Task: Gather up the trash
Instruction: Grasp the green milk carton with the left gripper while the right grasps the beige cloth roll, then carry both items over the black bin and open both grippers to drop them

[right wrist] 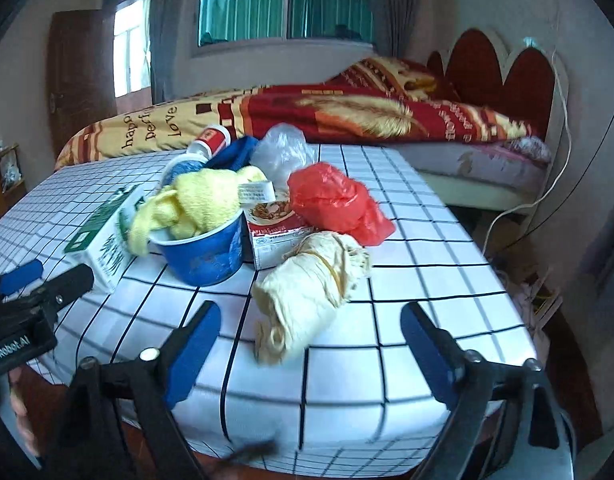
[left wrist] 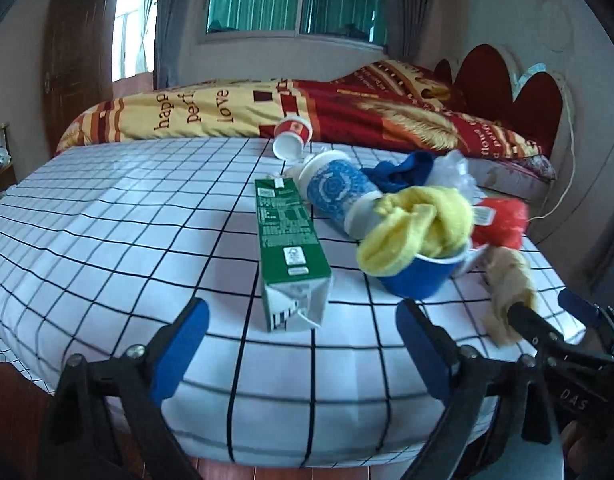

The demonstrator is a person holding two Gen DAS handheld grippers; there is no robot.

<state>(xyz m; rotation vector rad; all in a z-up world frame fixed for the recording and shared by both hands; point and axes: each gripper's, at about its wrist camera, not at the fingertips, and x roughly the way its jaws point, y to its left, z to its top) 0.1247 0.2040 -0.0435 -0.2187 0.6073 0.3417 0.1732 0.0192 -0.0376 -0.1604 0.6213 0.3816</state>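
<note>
1. Left gripper (left wrist: pixel 303 344): jaws spread, nothing between them. It sits short of the green carton (left wrist: pixel 289 248), which lies on its side on the checked table (left wrist: pixel 107 220).
2. Right gripper (right wrist: pixel 311 350): jaws spread, nothing gripped. The cream bundle (right wrist: pixel 307 292) lies just ahead of the pads.
3. Trash is heaped mid-table: blue bowl (right wrist: pixel 205 254) with a yellow cloth (right wrist: pixel 203 204) draped in it, red bag (right wrist: pixel 339 204), clear bag (right wrist: pixel 283 152), blue cup (left wrist: pixel 335 192), red cup (left wrist: pixel 293 136).
4. Risk: the grippers work close together; reaching at once may cause a collision.
5. Risk: the carton's open, torn end may crush or leak if pinched.
6. Risk: the bundle lies near the table edge; a nudge could push it off.
7. Risk: the cloth may be picked up as trash.
</note>
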